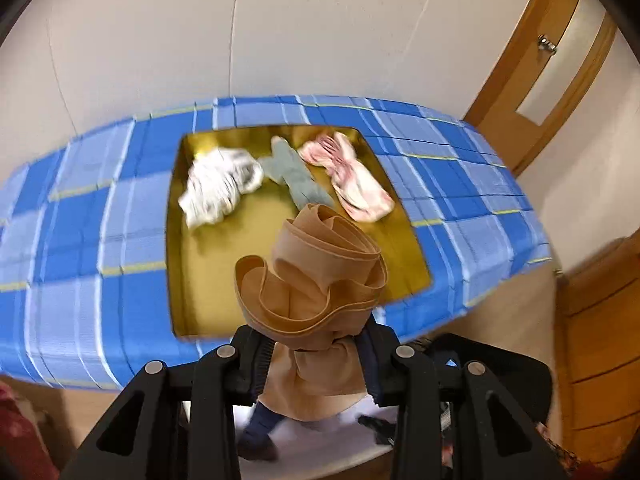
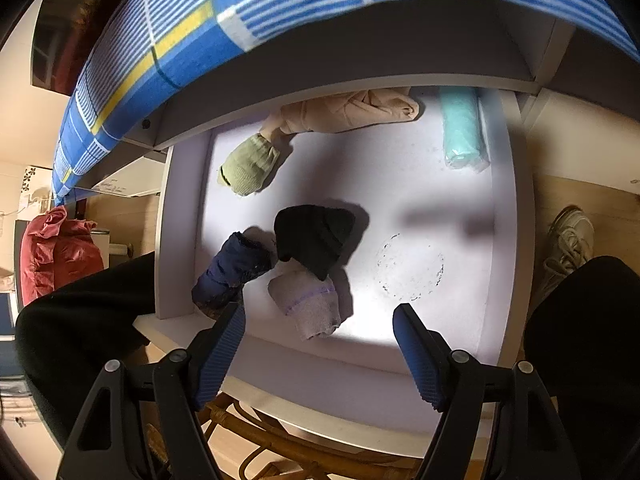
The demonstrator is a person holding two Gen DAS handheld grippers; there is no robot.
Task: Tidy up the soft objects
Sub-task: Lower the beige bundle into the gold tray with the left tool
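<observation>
The left tool [image 1: 316, 364] is pinched on a bunched tan nylon stocking [image 1: 316, 280], whose looped bands stand up above the fingers while its tail hangs below them. It hovers at the near edge of a shallow gold-coloured tray [image 1: 180, 240] set on the blue plaid cloth of the worktop [image 1: 80, 240]. In the tray lie a crumpled white patterned cloth [image 1: 218, 184], a grey-green sock [image 1: 296, 176] and a pink-and-white garment [image 1: 352, 180].

The right tool [image 2: 320, 344] is spread wide and holds nothing, poised over an open white drawer [image 2: 508, 240] below the worktop. The drawer holds a rolled navy sock [image 2: 232, 268], a black knit roll [image 2: 316, 236], a pale grey roll with a purple stitch line [image 2: 312, 304], an olive-green roll [image 2: 250, 164], a beige stocking bundle [image 2: 352, 114] and a mint-green roll [image 2: 462, 132].

The stocking is slippery and loosely gathered, so it may slide out of the grip, or its hanging tail may catch the tray rim and drag. If released now, the loops would probably spring apart and sprawl. The left view is motion-blurred, which makes the exact position uncertain.

No brand, label or legible writing is visible in either view.
</observation>
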